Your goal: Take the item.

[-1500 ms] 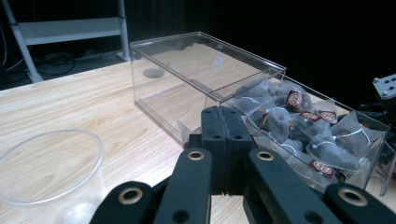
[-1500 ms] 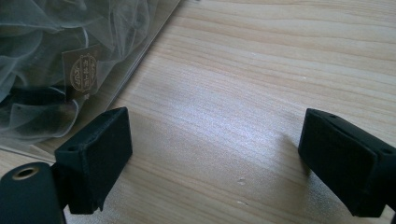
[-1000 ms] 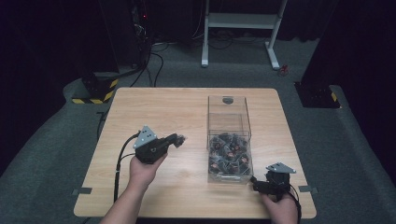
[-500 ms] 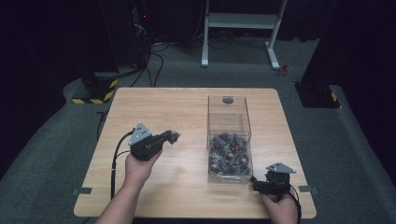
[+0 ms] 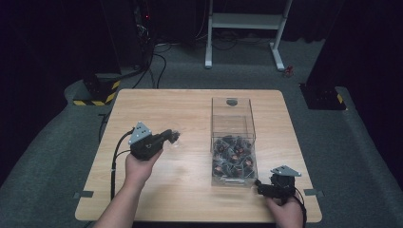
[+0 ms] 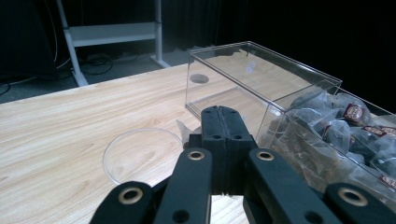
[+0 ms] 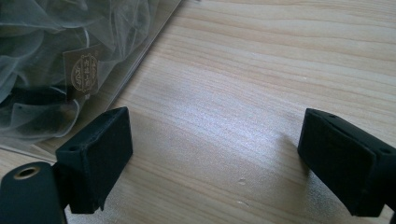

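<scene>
— Our left gripper [image 6: 223,135]?
— Jaws pressed together on a clear lid's [image 6: 142,151] edge, held above the table [image 5: 190,109].
— The right gripper [image 7: 215,158]?
— Jaws wide apart, resting low beside the box [image 5: 233,142] — its near end full of tea bags [image 5: 233,159].

Worktop [image 5: 190,109]: pale wood grain, smooth, faintly sheened. Box [image 5: 231,118]: clear glossy plastic. Tea bags [image 5: 233,159] inside box: translucent gauzy mesh, paper tags. Left hand-held gripper [image 6: 223,128]: matt black plastic.
</scene>
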The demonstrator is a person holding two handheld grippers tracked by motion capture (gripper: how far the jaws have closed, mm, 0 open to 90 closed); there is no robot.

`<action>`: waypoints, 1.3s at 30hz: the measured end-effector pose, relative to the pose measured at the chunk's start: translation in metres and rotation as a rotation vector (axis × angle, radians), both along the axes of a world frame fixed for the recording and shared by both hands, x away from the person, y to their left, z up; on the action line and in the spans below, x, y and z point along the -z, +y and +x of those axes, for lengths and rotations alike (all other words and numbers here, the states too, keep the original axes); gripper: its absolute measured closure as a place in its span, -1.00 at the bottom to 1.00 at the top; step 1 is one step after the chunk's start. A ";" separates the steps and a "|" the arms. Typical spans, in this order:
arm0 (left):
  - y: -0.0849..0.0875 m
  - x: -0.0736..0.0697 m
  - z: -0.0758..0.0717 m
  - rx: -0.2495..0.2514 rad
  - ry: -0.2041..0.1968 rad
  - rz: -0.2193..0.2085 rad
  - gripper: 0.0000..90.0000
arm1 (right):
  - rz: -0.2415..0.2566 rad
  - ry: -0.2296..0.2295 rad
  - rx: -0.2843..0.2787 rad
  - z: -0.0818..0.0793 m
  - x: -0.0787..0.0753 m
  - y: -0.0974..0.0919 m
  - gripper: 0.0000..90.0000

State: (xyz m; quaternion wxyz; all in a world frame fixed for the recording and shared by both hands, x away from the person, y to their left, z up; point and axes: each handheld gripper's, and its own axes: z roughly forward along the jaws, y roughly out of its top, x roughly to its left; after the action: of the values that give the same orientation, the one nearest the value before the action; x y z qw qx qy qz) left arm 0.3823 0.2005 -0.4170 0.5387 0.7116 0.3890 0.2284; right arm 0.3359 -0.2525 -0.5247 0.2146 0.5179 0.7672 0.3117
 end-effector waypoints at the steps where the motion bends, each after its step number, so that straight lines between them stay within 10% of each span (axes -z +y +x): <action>1: 0.000 -0.001 0.001 -0.001 -0.001 0.001 0.99 | 0.001 0.002 0.000 0.000 0.000 0.000 -0.78; 39: 0.000 -0.012 0.045 -0.062 0.030 0.050 1.00 | -0.001 -0.001 -0.008 0.000 0.000 0.000 -0.78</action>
State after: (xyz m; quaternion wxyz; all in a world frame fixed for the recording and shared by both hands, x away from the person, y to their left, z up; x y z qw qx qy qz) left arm 0.4272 0.2009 -0.4050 0.5074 0.7159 0.4129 0.2441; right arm 0.3360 -0.2526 -0.5247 0.2138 0.5144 0.7694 0.3124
